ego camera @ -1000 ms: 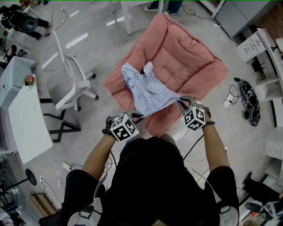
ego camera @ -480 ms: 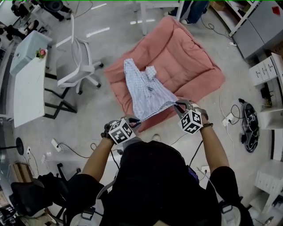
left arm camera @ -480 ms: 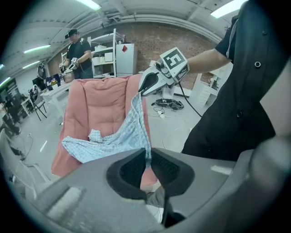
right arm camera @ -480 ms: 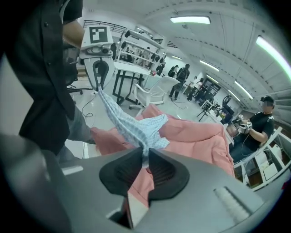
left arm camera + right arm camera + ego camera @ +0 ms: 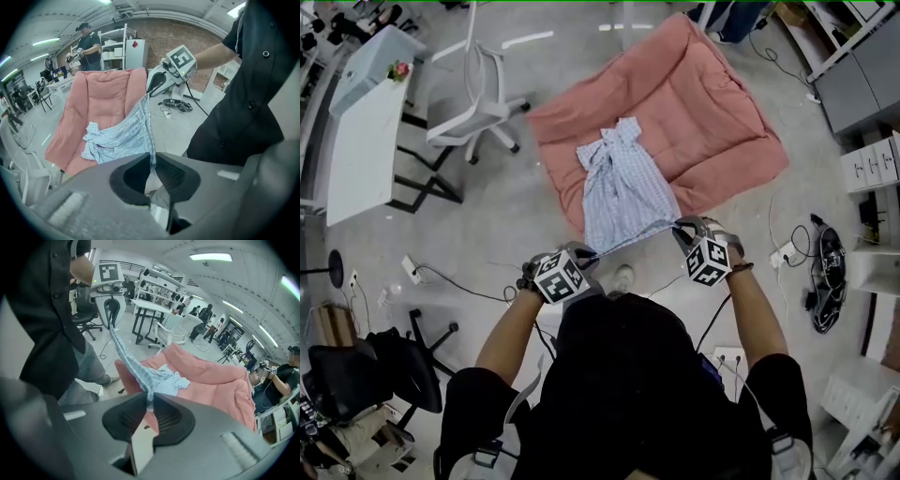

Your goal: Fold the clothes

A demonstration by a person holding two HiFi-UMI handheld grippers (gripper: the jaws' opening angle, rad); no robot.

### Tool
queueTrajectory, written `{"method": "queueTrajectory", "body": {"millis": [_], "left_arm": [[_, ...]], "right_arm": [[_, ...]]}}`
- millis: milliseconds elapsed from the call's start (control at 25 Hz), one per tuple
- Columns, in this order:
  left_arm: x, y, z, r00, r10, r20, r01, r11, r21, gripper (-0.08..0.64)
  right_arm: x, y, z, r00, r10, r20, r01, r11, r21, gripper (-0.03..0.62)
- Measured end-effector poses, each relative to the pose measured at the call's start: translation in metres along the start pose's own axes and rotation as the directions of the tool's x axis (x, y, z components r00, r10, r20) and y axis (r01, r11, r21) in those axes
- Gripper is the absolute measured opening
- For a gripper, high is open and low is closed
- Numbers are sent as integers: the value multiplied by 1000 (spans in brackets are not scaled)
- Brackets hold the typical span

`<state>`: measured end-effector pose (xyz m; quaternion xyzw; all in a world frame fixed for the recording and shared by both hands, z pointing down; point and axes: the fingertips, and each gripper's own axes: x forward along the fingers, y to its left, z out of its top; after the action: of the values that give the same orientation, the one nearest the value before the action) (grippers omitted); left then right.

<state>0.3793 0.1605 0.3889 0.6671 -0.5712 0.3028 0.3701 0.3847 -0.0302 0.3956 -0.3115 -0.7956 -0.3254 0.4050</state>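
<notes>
A light blue checked garment (image 5: 622, 192) lies stretched over the near part of a pink quilt (image 5: 694, 103) on the floor. Its near hem is lifted and pulled taut between my two grippers. My left gripper (image 5: 592, 253) is shut on the hem's left corner, and the cloth (image 5: 126, 136) runs out from between its jaws. My right gripper (image 5: 678, 227) is shut on the right corner, with the hem (image 5: 136, 369) running away from its jaws toward the other gripper (image 5: 110, 310). The far end with the sleeves (image 5: 614, 145) rests bunched on the quilt.
A white swivel chair (image 5: 478, 89) and a white table (image 5: 361, 131) stand left of the quilt. Cables and a power strip (image 5: 787, 253) lie on the floor at right. White drawer units (image 5: 872, 164) are at far right. Other people (image 5: 89, 44) stand beyond the quilt.
Both grippers have drawn back toward me with the hem. The garment has slid nearer and stretched out longer, now hanging past the quilt's near edge.
</notes>
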Motion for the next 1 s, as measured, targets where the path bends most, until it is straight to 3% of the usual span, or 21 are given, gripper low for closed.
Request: {"method": "queueTrajectory", "body": {"millis": [120,320,680,1000], "left_arm": [[11,-10,-4,1000,-17,4,17,1000,-19,44],[24,-25,-9,999,-38,0,38,999,-13,44],[65,-55,-18,994,-106,-20,106,994,4,44],[92,-71,-36,988,-143,-66,143,990,3,44]], "right_arm": [[2,14,-16,999,34,-31,-35,999,-20,49],[5,39,-42,995,82,-65,-81,996,24,51],[19,76,-96,987,98,-127,-79,986,147,61],[27,94,-121,980,109,-168,-81,982,169,69]]}}
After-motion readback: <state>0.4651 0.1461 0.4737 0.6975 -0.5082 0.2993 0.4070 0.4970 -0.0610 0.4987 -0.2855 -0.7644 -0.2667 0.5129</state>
